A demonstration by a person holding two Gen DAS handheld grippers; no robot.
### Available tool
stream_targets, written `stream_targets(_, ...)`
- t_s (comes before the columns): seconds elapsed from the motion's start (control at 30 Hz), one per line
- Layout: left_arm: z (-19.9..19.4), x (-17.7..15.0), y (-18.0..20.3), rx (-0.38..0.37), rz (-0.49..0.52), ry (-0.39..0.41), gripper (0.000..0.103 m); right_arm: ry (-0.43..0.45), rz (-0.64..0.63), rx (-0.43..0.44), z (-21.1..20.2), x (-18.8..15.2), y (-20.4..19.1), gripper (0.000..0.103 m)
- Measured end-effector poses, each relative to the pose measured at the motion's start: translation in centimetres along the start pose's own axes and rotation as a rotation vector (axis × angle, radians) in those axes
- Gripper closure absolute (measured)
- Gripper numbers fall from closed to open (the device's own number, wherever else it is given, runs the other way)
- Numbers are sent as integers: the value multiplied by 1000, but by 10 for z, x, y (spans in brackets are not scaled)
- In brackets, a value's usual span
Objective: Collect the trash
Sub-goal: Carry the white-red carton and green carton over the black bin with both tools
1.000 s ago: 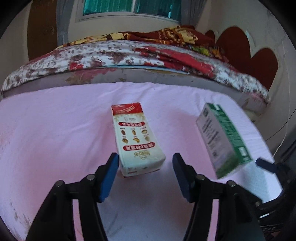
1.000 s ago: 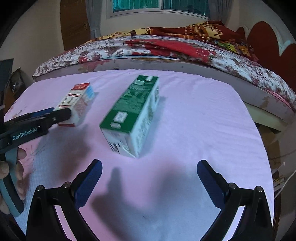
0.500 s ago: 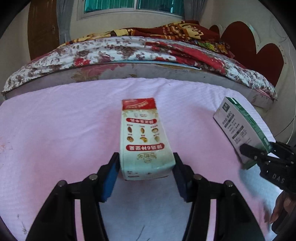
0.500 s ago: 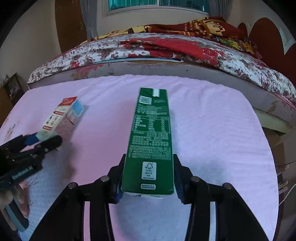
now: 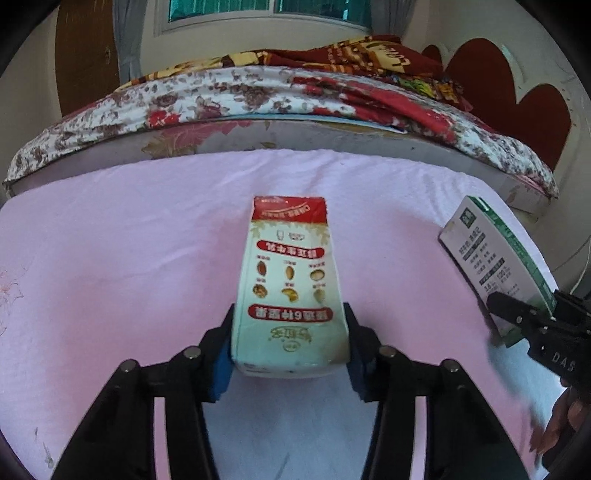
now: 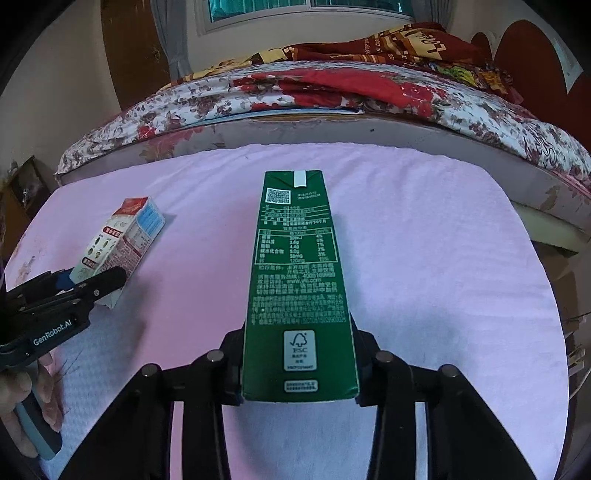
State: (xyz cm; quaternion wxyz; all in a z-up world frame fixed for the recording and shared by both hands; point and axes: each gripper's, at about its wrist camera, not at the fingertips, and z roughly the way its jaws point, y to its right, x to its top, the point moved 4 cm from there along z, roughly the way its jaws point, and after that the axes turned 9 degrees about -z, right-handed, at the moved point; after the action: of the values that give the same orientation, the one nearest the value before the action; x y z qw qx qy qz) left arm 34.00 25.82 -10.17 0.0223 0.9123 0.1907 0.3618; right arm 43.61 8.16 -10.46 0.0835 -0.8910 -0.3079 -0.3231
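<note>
My left gripper (image 5: pixel 290 350) is shut on the near end of a white and red drink carton (image 5: pixel 290 288), which points away over the pink tablecloth (image 5: pixel 110 266). My right gripper (image 6: pixel 299 365) is shut on the near end of a tall green carton (image 6: pixel 297 280). The green carton also shows at the right edge of the left wrist view (image 5: pixel 495 258), held by the right gripper (image 5: pixel 524 317). The white and red carton shows at the left of the right wrist view (image 6: pixel 122 240), held by the left gripper (image 6: pixel 92 280).
The pink tablecloth (image 6: pixel 443 258) covers a table that stands against a bed with a floral cover (image 5: pixel 258 88). A red heart-shaped headboard (image 5: pixel 517 88) is at the right. A window (image 6: pixel 310 7) and a wooden door (image 6: pixel 133 44) are behind the bed.
Both grippers moved forward and closed, the left on the white and red carton and the right on the green carton. Both cartons are now lined up straight between the fingers.
</note>
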Motion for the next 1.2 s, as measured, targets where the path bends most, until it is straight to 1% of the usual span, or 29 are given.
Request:
stream_targets(0.1,-15,-8,8,-16,7,15,52,15,12,-6,-17,-9,4,62)
stream_targets(0.23,-44,-23,27,-34,46,41,52,37,21,-19,-47,-21,8,62)
stream_targets(0.33,-64,-37,41,-61,57,48,52,61,32,-29,-79,-35,13,62)
stream_targets(0.43,-87,-57,62,-82,95,58,52,77,35,-36,-108,-55,16,62)
stream_targets(0.57,-113,-79,86,-108,139,70,52,92,25,-60,-150,-89,17,62)
stream_targets(0.77,-153,-112,127,-171,205,83,52,116,41,-101,-216,-144,31,62)
stream_targets(1.0,-183,-138,160,-230,234,93,52,131,64,-156,-280,-200,51,62)
stream_targets(1.2,-203,-162,191,-279,291,101,52,156,91,-206,-327,-240,68,62)
